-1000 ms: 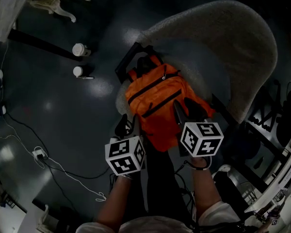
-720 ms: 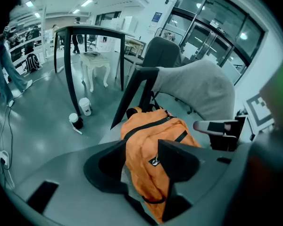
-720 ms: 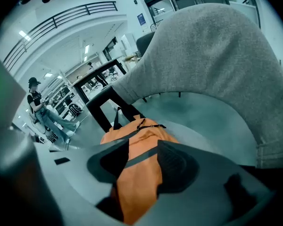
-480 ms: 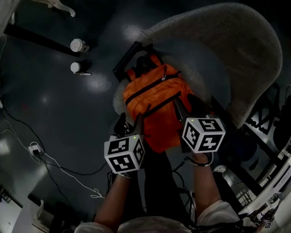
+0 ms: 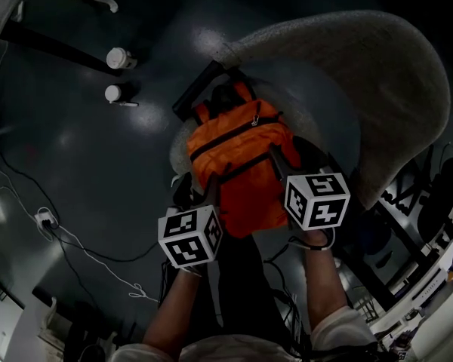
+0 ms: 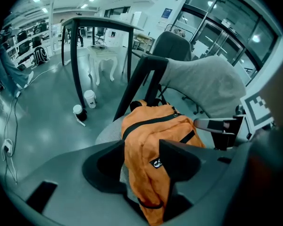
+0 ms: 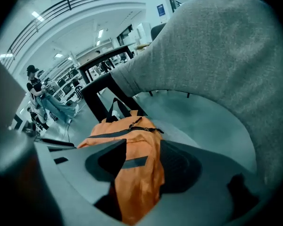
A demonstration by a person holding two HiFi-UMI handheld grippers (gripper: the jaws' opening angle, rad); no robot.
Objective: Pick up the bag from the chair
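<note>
The grey fabric chair [image 5: 377, 66] on the dark floor [image 5: 90, 172] carries an orange bag [image 5: 238, 157] on its seat

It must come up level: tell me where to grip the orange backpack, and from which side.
I'd grip the orange backpack by its two lower side edges, coming steeply down from the seat's front: it lies flat on the chair, top handle at the far end. The left gripper and right gripper have just been opening, each with a fold of its fabric between the jaws.

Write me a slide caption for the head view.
Left gripper and right gripper, jaws just opened with the orange backpack between them, on the grey chair.
</note>
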